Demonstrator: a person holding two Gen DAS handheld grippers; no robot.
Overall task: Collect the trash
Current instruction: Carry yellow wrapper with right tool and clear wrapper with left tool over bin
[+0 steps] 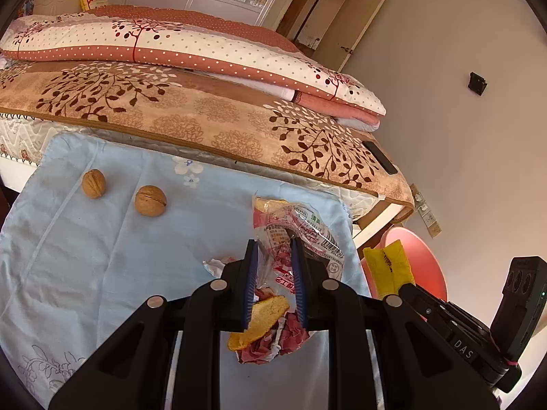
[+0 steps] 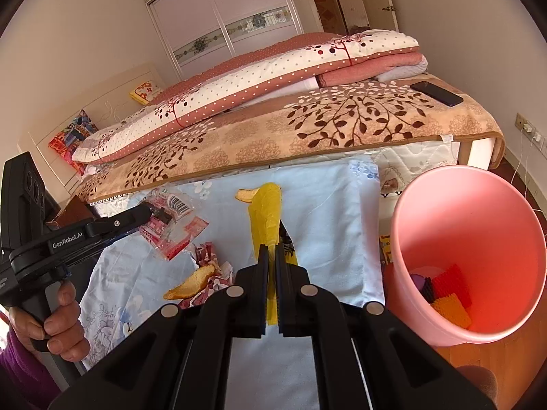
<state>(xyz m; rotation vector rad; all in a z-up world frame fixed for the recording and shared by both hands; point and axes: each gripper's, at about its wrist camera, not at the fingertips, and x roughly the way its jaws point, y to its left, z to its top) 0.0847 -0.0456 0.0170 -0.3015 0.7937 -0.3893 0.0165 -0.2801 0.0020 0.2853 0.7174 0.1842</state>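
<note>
Left gripper [image 1: 273,242], lower centre of the left wrist view: jaws part-way closed, clamped on a clear printed wrapper [image 1: 301,235]; orange peel [image 1: 259,321] and crumpled red paper [image 1: 290,338] beneath it on the pale blue cloth [image 1: 102,273]

Right gripper [image 2: 272,249], lower centre of the right wrist view: jaws narrow, pinching a yellow plastic bag [image 2: 268,215]

Pink bin [image 2: 478,239], right of frame, coloured scraps inside

Two walnuts [image 1: 150,201], left of centre, on the cloth, apart

Bed [image 2: 307,136] with folded quilts across the upper frame, dark phone [image 2: 437,93] on its blanket
</note>
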